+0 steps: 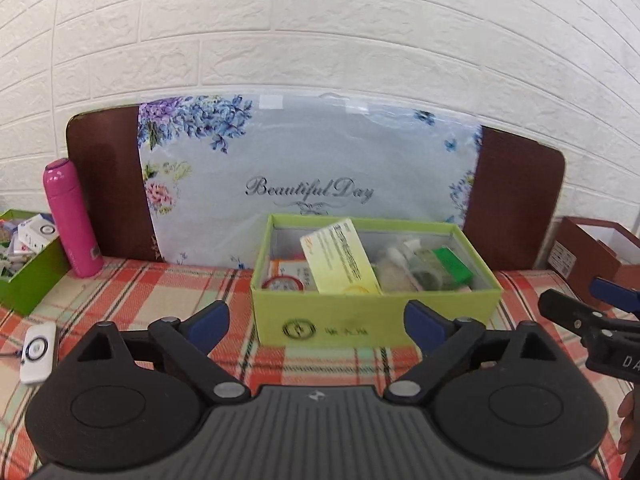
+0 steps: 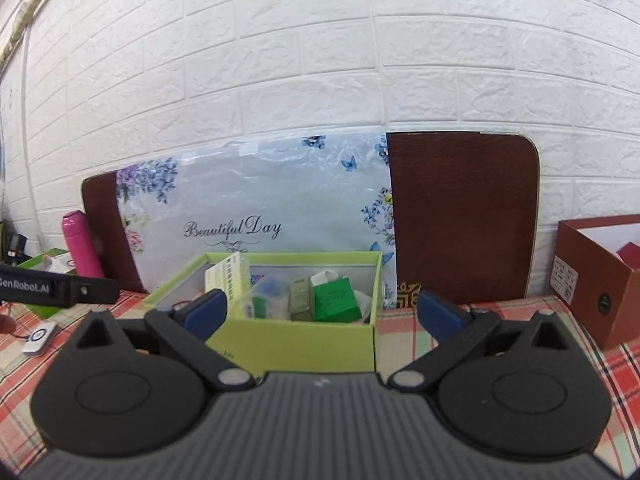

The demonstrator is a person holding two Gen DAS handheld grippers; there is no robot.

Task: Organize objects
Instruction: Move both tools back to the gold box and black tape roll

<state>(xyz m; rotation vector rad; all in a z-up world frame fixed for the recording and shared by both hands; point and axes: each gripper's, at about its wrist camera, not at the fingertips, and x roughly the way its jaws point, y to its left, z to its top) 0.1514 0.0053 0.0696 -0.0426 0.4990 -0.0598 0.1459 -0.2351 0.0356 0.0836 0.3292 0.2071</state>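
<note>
I have both tongs released and empty; my left gripper and right gripper stand with jaws wide; one open lime-green cardboard box sits on the plaid cloth just ahead of both, its long axis running across my left tongs' line; inside, one pale yellow carton leans tilted, one green packet beside it; one pink bottle stands upright far left; one brown box lies right.
</note>
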